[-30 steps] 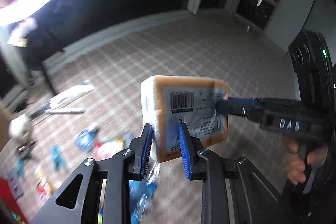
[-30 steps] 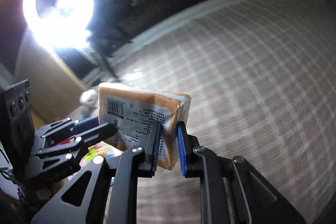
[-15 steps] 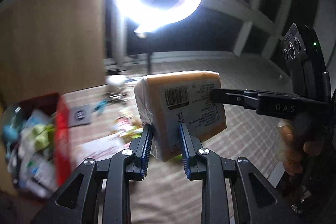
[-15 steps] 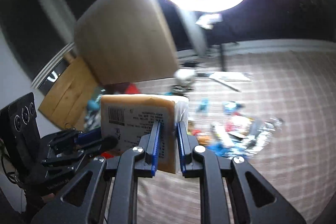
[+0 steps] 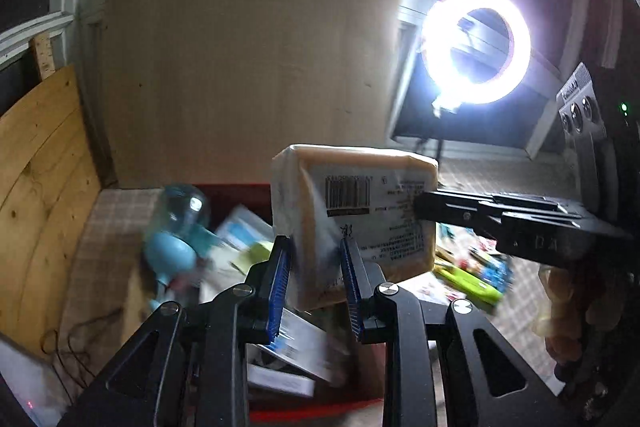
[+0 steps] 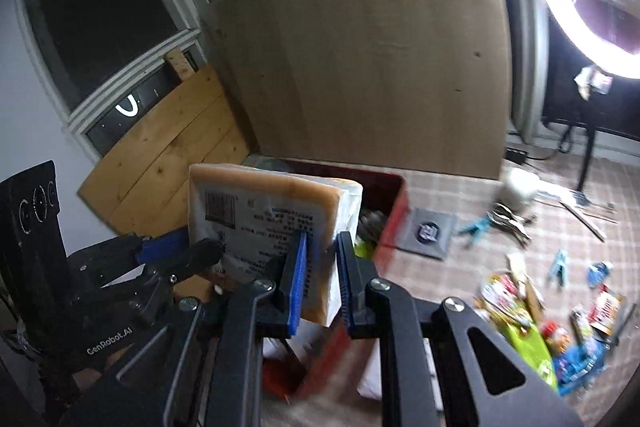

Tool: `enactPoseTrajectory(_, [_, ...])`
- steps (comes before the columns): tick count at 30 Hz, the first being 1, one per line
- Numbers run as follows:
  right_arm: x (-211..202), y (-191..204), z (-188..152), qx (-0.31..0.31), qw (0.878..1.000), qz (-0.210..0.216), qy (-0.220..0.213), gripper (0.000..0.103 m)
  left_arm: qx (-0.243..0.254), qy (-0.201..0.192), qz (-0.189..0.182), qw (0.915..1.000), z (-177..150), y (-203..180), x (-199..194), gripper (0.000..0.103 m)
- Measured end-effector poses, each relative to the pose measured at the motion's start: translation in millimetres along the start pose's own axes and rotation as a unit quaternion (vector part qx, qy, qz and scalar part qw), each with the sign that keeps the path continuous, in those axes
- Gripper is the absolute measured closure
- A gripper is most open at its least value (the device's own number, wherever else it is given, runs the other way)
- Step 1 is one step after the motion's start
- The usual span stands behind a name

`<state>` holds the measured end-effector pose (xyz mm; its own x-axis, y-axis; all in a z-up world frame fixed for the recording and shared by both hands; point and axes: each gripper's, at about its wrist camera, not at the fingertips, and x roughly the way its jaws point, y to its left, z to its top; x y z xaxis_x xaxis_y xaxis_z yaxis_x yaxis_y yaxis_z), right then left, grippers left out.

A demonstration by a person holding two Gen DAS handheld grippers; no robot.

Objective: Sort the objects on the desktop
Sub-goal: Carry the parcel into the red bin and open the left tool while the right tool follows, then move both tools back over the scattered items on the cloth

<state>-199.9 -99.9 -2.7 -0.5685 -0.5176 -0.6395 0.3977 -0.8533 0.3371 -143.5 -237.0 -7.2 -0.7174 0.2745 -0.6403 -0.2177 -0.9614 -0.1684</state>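
Observation:
A tan and white tissue pack (image 5: 360,211) with a barcode label is held in the air by both grippers. My left gripper (image 5: 316,287) is shut on its lower left edge. My right gripper (image 6: 322,279) is shut on its other end, and its fingers (image 5: 480,215) show from the right in the left wrist view. The pack (image 6: 264,223) hangs over a red bin (image 6: 394,215) that holds boxes, packets and a blue bottle (image 5: 176,227). The left gripper's fingers (image 6: 176,255) show at the left of the right wrist view.
A checked cloth covers the table (image 6: 500,227). Loose packets, clips and small tools (image 6: 532,299) lie scattered on the right. A dark square coaster (image 6: 428,231) lies beside the bin. A bright ring light (image 5: 476,47) and wooden boards (image 6: 360,47) stand behind.
Both grippers have swung left together with the tissue pack, from over the open cloth to above the red bin. The grip on the pack has not changed.

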Motion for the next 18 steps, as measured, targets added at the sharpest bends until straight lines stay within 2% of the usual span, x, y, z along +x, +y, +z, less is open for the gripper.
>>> enactPoseTrajectory(4, [45.0,1.9,24.1,0.001,1.0,-0.008,0.019,0.087,-0.002,0.002,0.003,1.0,15.3,23.8,24.9,0.078])
enactPoseTrajectory(5, [59.1,0.6,30.7,0.001,1.0,-0.011,0.029,0.085,0.003,0.018,0.022,0.9996,16.2,31.5,42.3,0.069])
enactPoseTrajectory(6, [71.3,-5.1,33.9,0.008,0.998,-0.035,0.045,0.085,0.008,0.035,0.041,0.9985,17.2,39.1,59.8,0.066])
enactPoseTrajectory(7, [83.1,-11.7,36.4,0.017,0.996,-0.064,0.062,0.085,0.011,0.05,0.058,0.997,17.4,46.7,76.3,0.068])
enactPoseTrajectory(8, [83.9,-21.0,35.5,0.032,0.996,-0.062,0.062,0.085,0.002,0.061,0.066,0.9959,12.6,53.8,87.4,0.073])
enactPoseTrajectory(10, [77.8,-36.8,31.5,0.051,0.996,-0.058,0.053,0.085,-0.011,0.074,0.065,0.995,3.3,62.3,97.1,0.075])
enactPoseTrajectory(12, [58.6,-47.6,24.2,0.042,0.994,-0.093,0.035,0.085,-0.021,0.079,0.05,0.9954,-5.7,65.6,96.6,0.074])
enactPoseTrajectory(18, [-17.0,-87.5,-3.5,0.063,0.987,-0.145,-0.004,0.085,-0.004,0.066,-0.003,0.9978,-17.2,32.6,64.6,0.074])
